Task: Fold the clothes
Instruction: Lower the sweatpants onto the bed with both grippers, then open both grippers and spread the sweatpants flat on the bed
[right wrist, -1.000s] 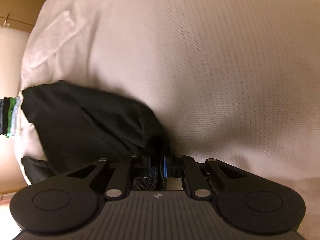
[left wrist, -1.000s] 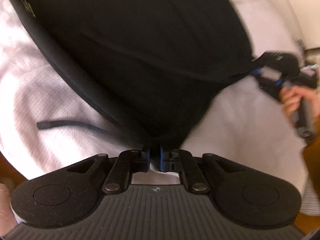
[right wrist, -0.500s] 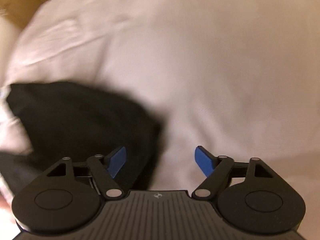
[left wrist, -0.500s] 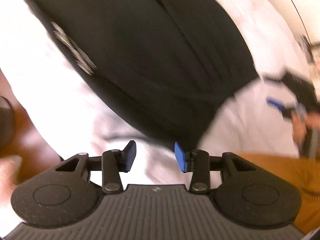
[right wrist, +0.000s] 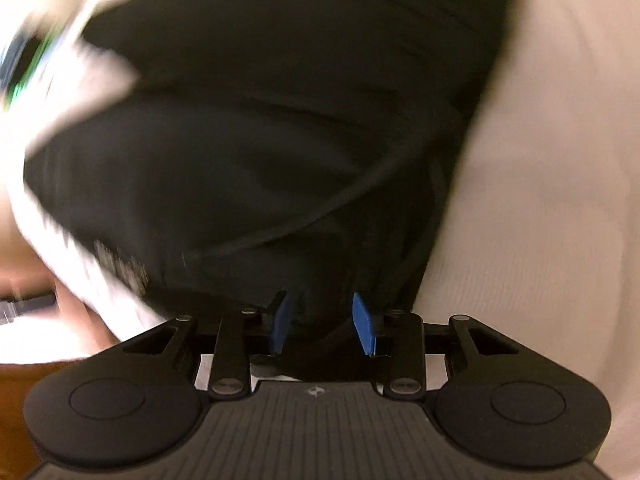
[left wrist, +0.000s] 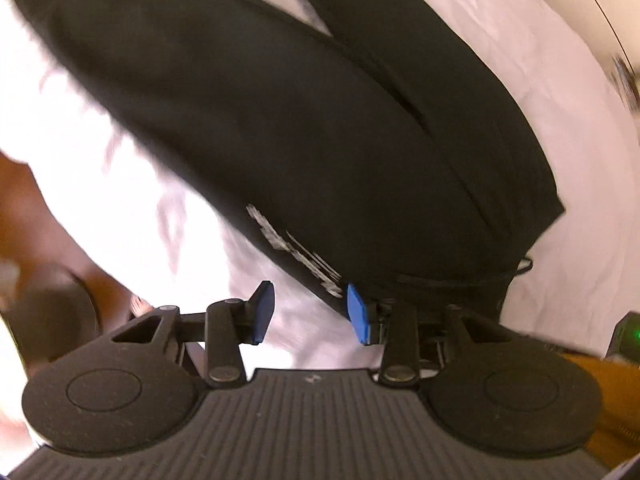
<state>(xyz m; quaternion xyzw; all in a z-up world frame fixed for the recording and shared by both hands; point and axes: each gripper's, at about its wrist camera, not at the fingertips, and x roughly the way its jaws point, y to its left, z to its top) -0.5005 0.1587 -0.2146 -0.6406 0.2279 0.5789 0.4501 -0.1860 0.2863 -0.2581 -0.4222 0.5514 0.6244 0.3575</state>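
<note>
Here smooth black garment [left wrist: 320,120] drapes textured white sheet [left wrist: 540,80].

- You see the black garment [left wrist: 320,120] as matt, soft cloth with a pale printed mark near its hem.
- Under it lies a white bed cover [left wrist: 560,100], a finely textured, creased fabric.
- Your left gripper [left wrist: 308,316] is matt black plastic, ribbed at its base, with smooth blue pads [left wrist: 355,312] and dull metal pivot pins.
- Your right gripper [right wrist: 322,322] looks the same.
</note>
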